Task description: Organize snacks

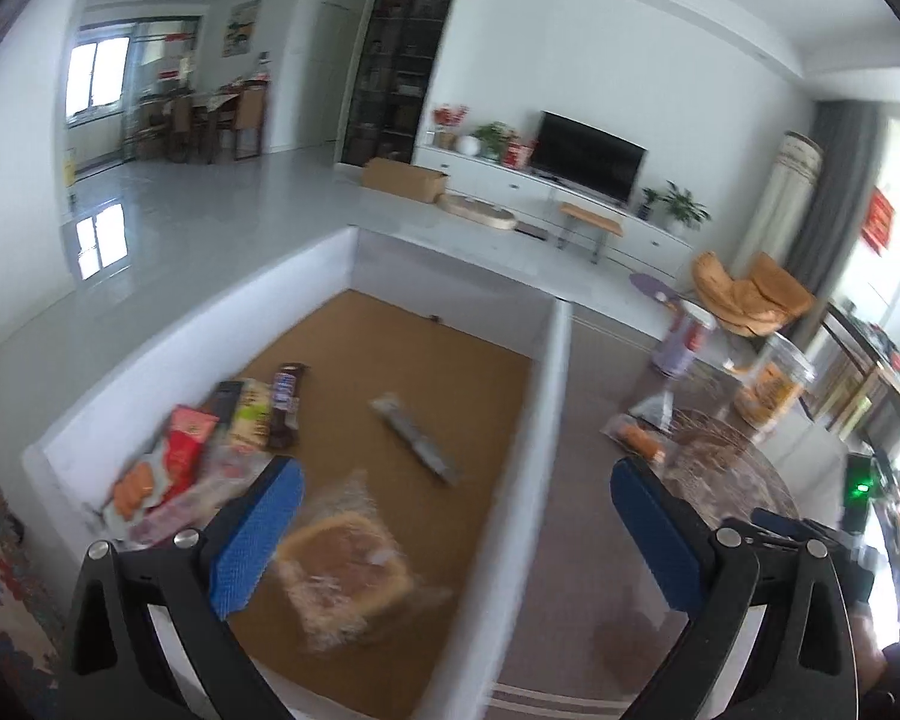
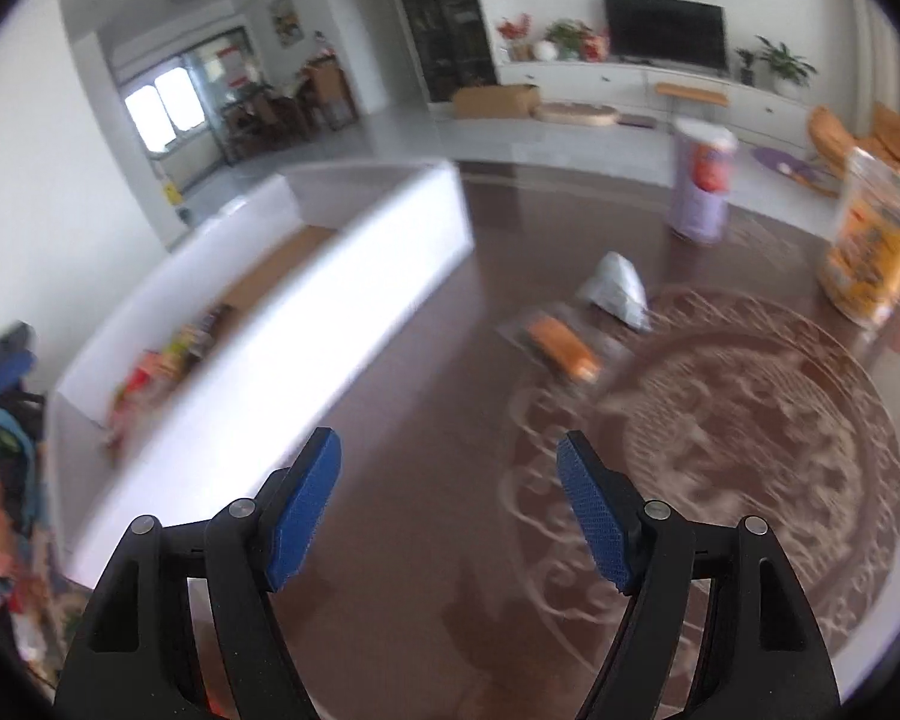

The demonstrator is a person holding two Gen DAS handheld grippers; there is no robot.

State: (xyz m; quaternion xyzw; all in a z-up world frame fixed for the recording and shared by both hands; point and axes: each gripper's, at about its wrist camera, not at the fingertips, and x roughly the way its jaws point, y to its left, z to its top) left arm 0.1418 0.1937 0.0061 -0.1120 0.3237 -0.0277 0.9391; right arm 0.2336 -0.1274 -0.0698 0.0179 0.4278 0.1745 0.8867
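Snacks left on the table lie ahead of the right gripper (image 2: 448,516): an orange packet (image 2: 564,348), long axis diagonal, nearest. Both grippers gape empty; the left gripper (image 1: 456,531) hangs over the white box (image 1: 546,420).

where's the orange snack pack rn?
Still out on the dark table, not in the white box: the orange snack pack lies right of the box, just in front of a grey packet, ahead of the open right gripper.

A home living room – television (image 1: 588,155), houseplants (image 1: 684,204), dining chairs (image 1: 246,114)
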